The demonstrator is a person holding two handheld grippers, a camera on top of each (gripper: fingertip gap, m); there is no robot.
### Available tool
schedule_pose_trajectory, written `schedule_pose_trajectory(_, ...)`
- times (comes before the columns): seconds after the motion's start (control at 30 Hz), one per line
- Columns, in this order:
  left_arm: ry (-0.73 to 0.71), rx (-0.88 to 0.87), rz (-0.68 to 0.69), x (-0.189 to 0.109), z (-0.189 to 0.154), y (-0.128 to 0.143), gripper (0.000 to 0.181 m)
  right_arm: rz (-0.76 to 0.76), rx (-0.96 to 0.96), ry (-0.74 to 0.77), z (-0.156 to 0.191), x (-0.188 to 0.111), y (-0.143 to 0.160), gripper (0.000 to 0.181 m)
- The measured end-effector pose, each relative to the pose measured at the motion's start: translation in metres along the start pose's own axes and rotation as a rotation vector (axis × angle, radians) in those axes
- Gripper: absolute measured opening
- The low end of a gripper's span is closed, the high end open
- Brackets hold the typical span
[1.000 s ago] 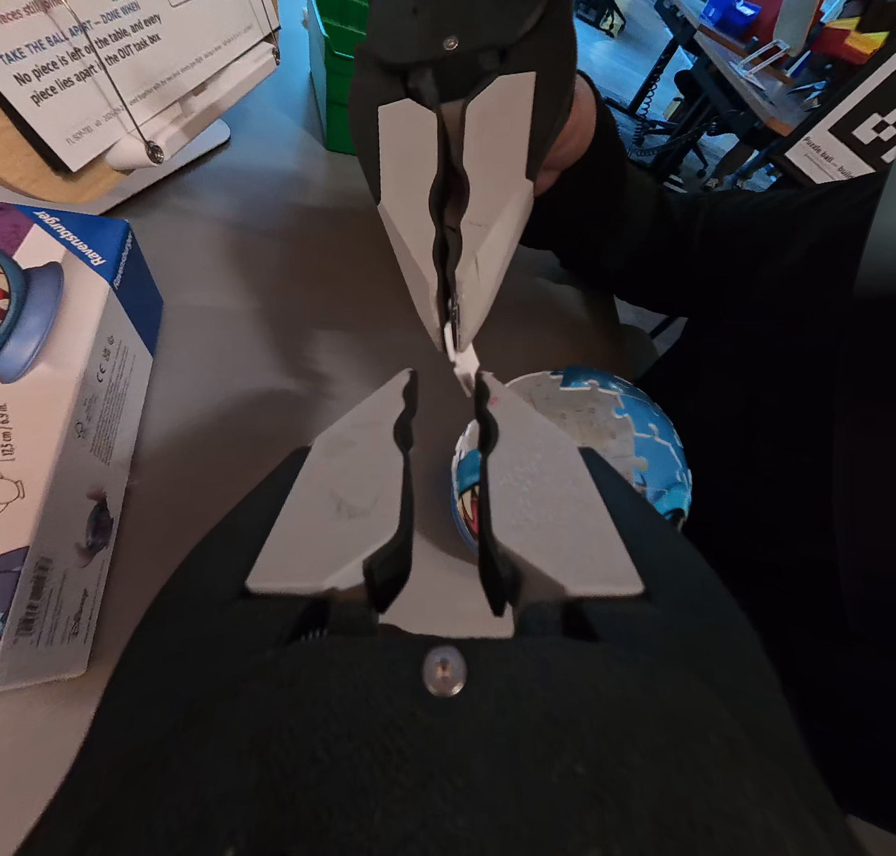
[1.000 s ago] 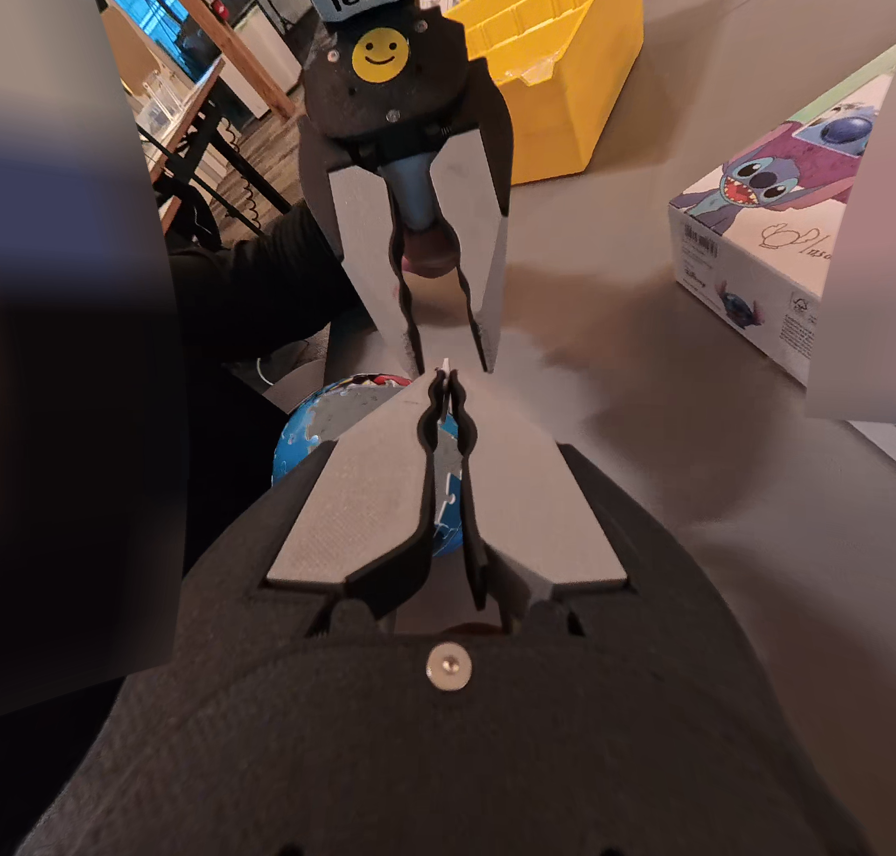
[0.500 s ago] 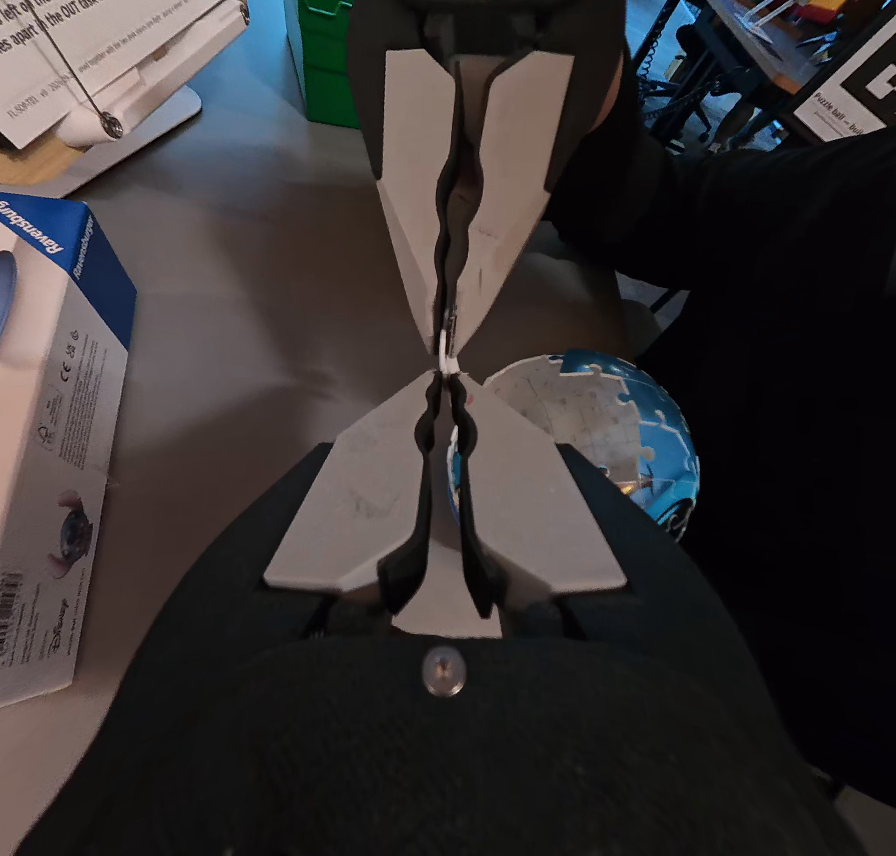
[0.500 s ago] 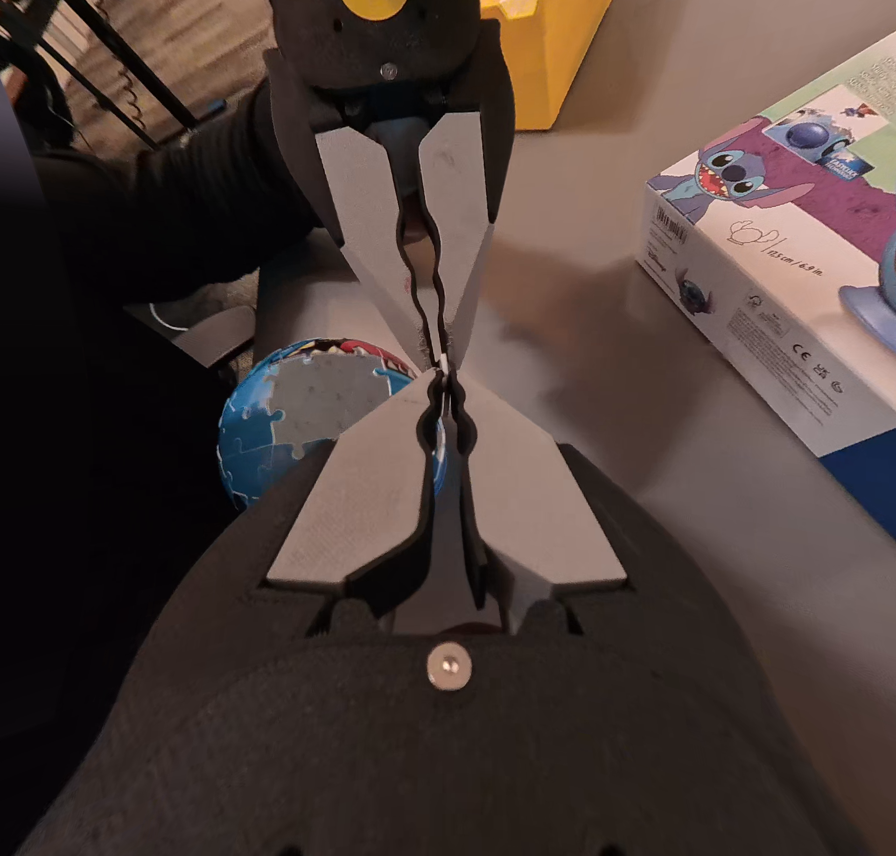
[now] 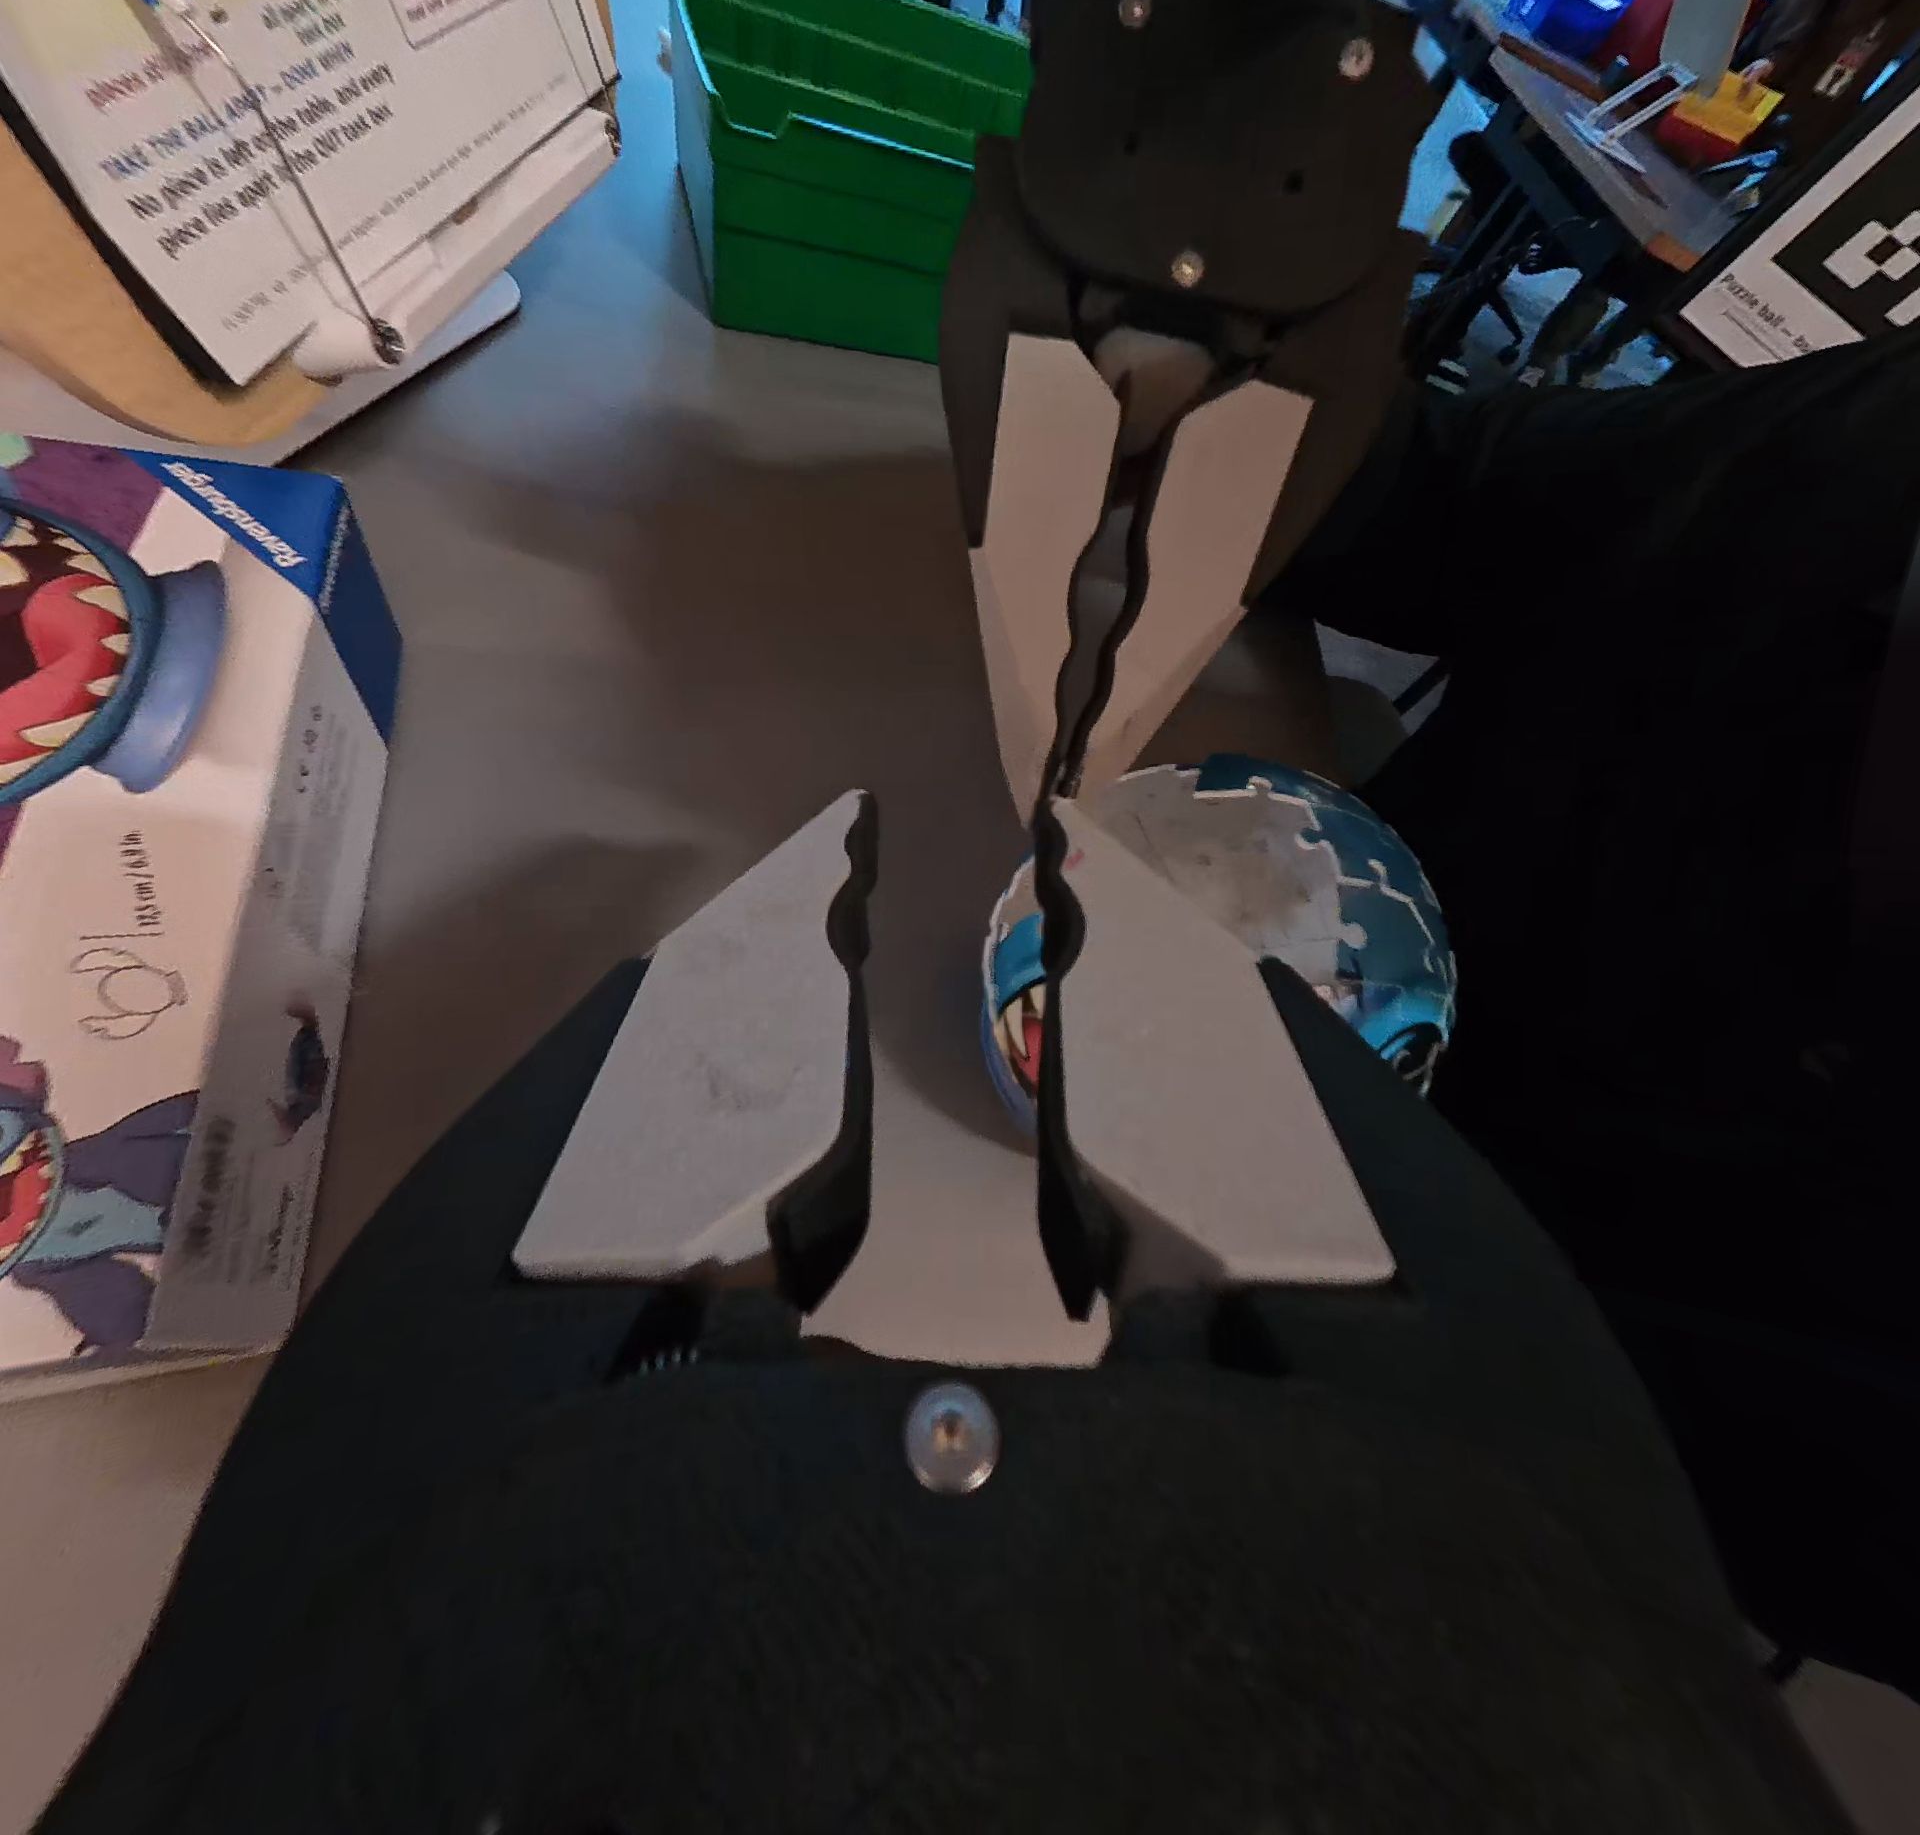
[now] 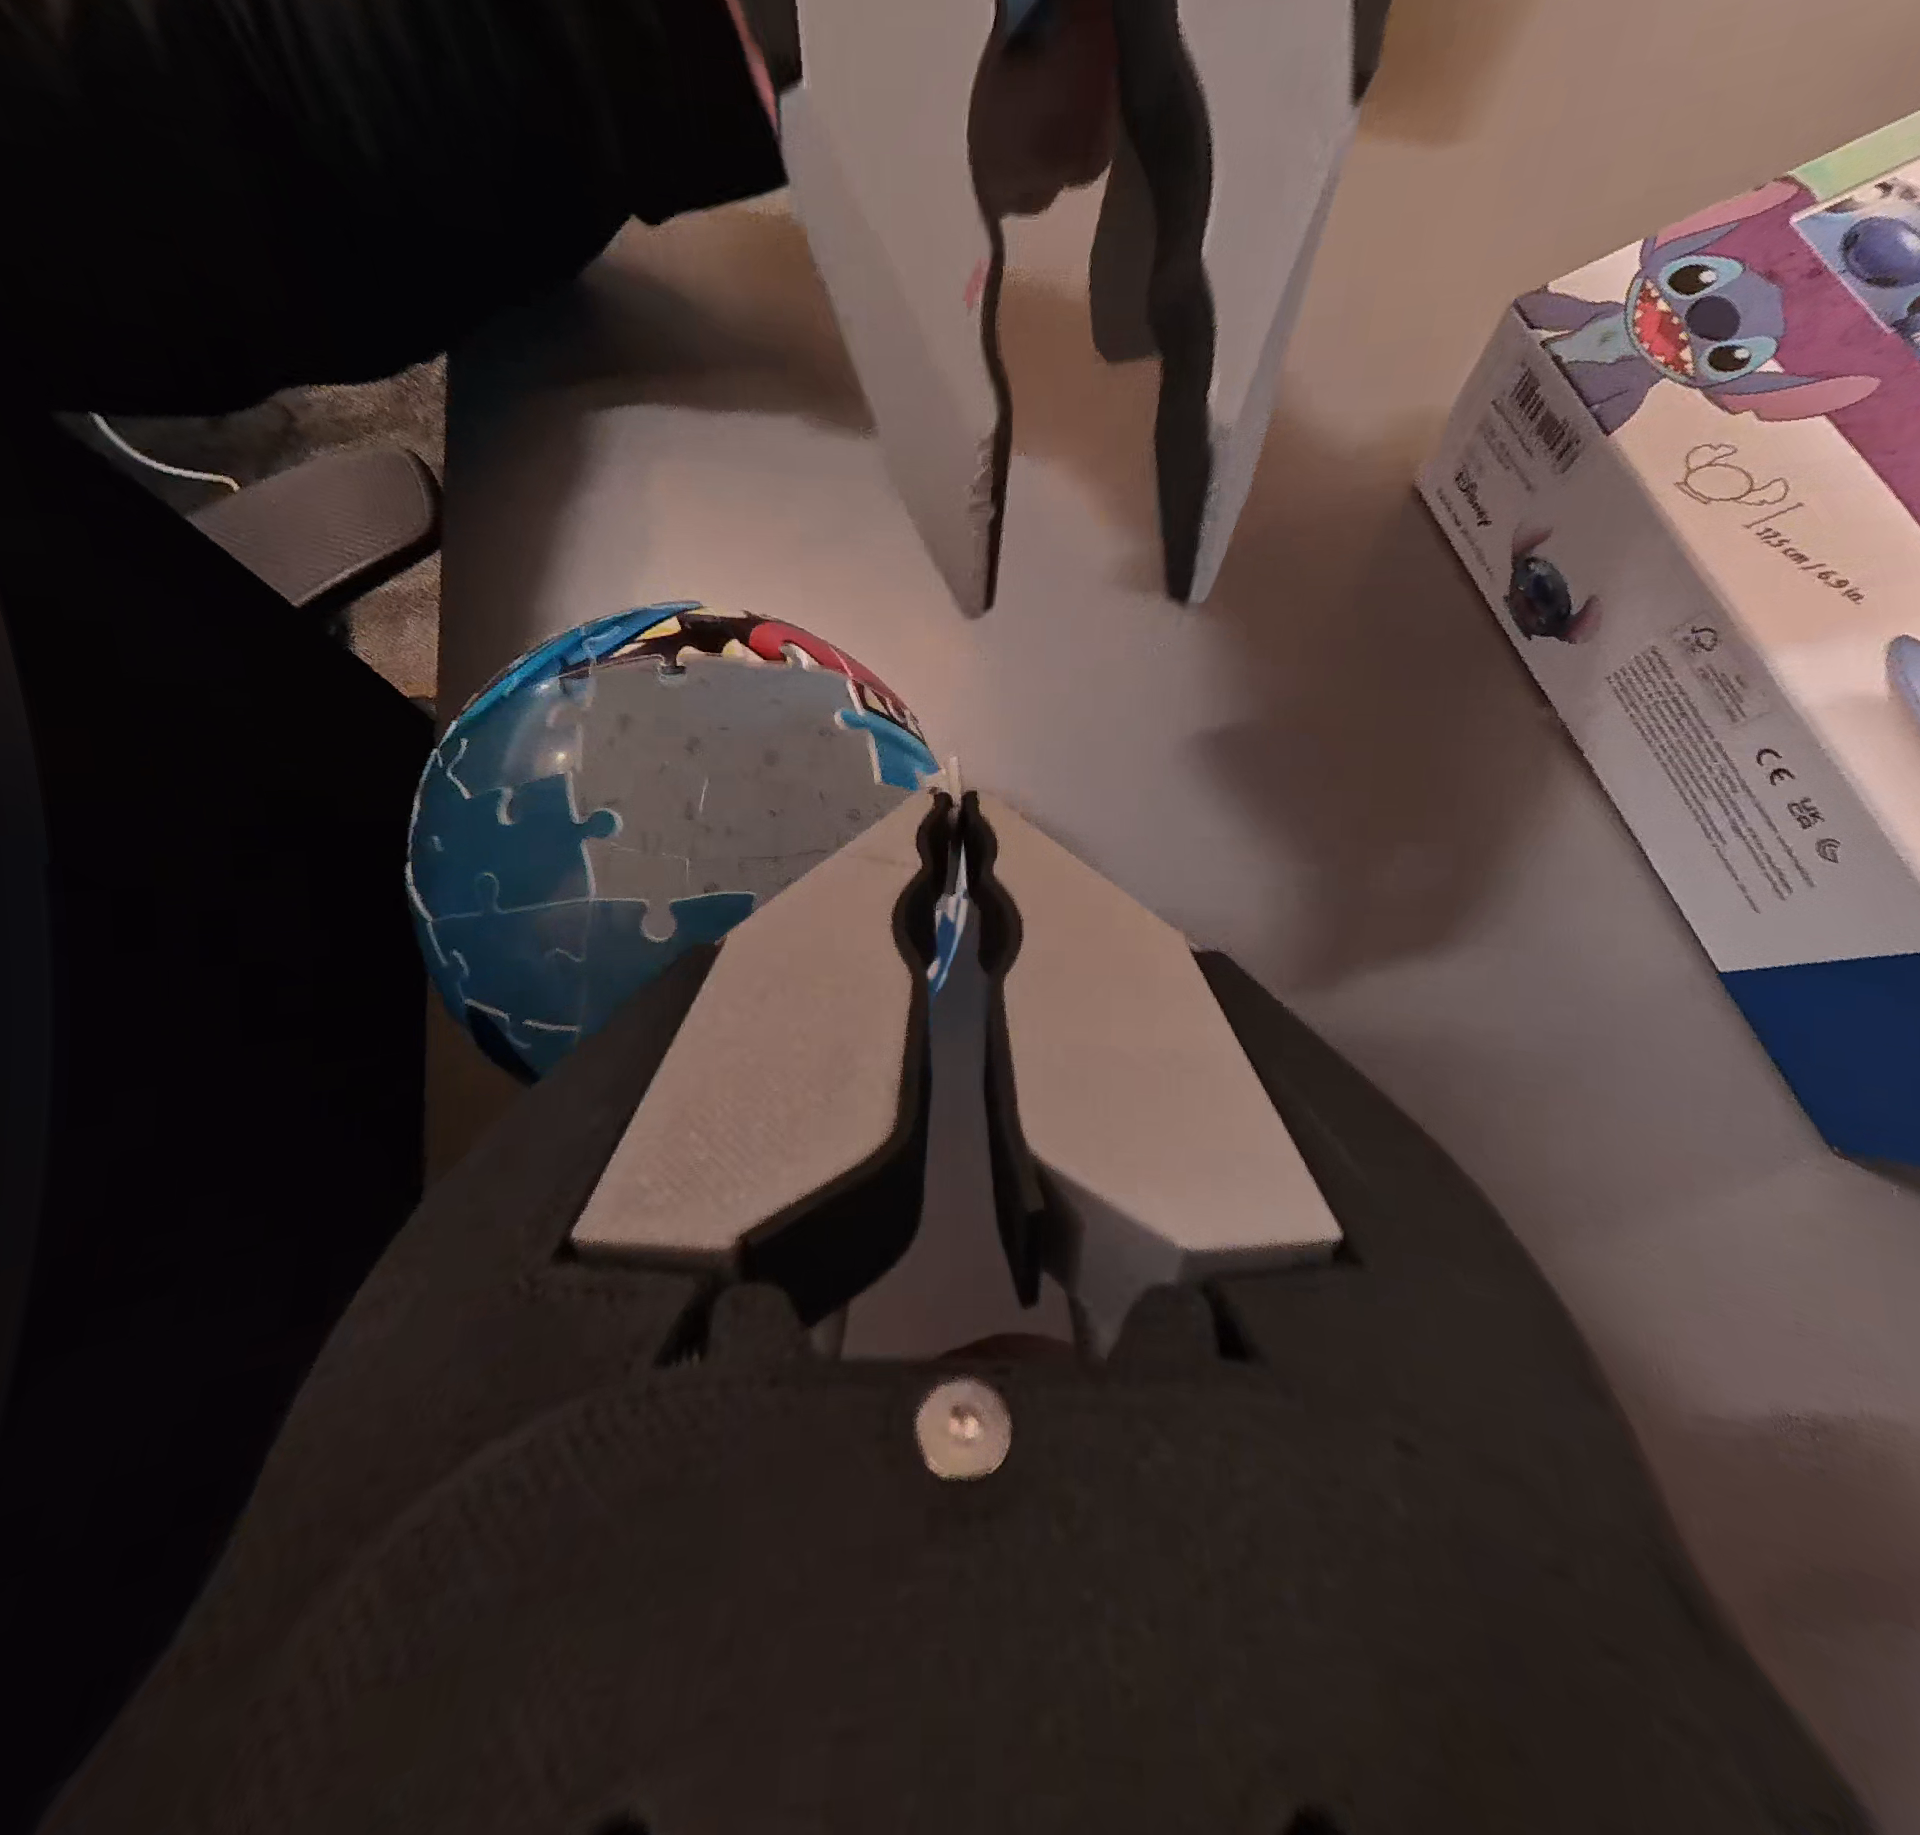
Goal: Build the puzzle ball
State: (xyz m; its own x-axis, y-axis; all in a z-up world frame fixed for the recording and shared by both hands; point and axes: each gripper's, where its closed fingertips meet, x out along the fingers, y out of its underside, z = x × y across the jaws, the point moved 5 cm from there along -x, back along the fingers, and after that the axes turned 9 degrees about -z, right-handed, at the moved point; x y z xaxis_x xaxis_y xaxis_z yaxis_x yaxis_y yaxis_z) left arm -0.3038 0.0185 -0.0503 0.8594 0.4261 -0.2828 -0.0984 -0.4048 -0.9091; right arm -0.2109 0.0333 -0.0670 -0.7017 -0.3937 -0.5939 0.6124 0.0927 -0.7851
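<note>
The ball (image 6: pixel 665 829) sits on the tabletop (image 5: pixel 644 642) near its edge, just beside my right tongs (image 6: pixel 956 798) and partly behind them. Most of its shell looks assembled: blue interlocked pieces and a pale grey patch cover the side I see, so I judge the build well along, with at least one piece left to fit. That piece (image 6: pixel 954 829), a thin white sliver seen edge-on, is clenched in my right tongs. My left tongs (image 5: pixel 956 819) are released, their jaws spread with nothing between them, hanging above the tabletop opposite the right ones.

The far and under sides of the ball are hidden, so I cannot tell how many gaps remain or where this piece belongs. The piece's shape and printed face do not show. In the left view my own finger covers part of the ball. The box (image 6: pixel 1683 580) is cut off by the frame in both views.
</note>
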Motion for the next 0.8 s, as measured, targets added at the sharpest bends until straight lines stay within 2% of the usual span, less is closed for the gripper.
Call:
schedule_pose_trajectory(0.13,-0.006,0.015,0.031,-0.005,-0.001,0.002,0.031,0.041,-0.032,0.012,0.003,0.002,0.003,0.000)
schedule_pose_trajectory(0.5,0.010,-0.018,0.070,0.005,0.004,0.013,0.033,0.145,-0.082,0.004,0.010,0.015,0.012,0.000)
schedule_pose_trajectory(0.8,0.093,-0.036,0.115,0.010,-0.003,0.022,0.037,0.210,-0.096,0.035,0.008,0.022,0.021,0.000)
